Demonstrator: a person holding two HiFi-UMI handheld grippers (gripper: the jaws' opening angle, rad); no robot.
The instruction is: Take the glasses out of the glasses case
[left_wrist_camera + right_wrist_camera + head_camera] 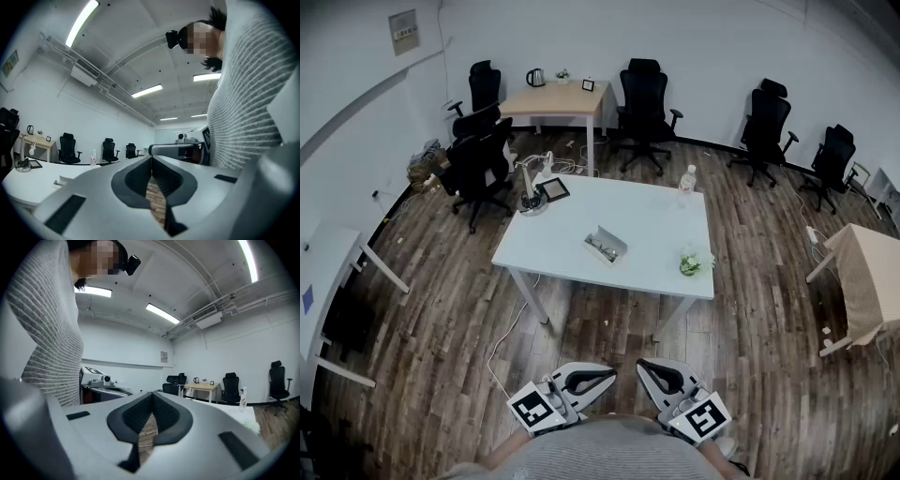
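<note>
An open grey glasses case (606,246) lies near the middle of the white table (647,220); I cannot make out what is inside it. Both grippers are held low against the person's grey striped sweater, well short of the table's near edge. The left gripper (610,373) points right and the right gripper (641,363) points left, tips facing each other. In the left gripper view the left gripper (151,157) has its jaws closed together with nothing between them. The right gripper (152,395) looks the same in its own view.
On the table stand a water bottle (687,178), a small green plant (692,262) and a dark tablet (553,189) beside a desk lamp. Black office chairs (642,103) ring the room. A wooden desk (553,98) stands at the back, another table (872,272) at the right.
</note>
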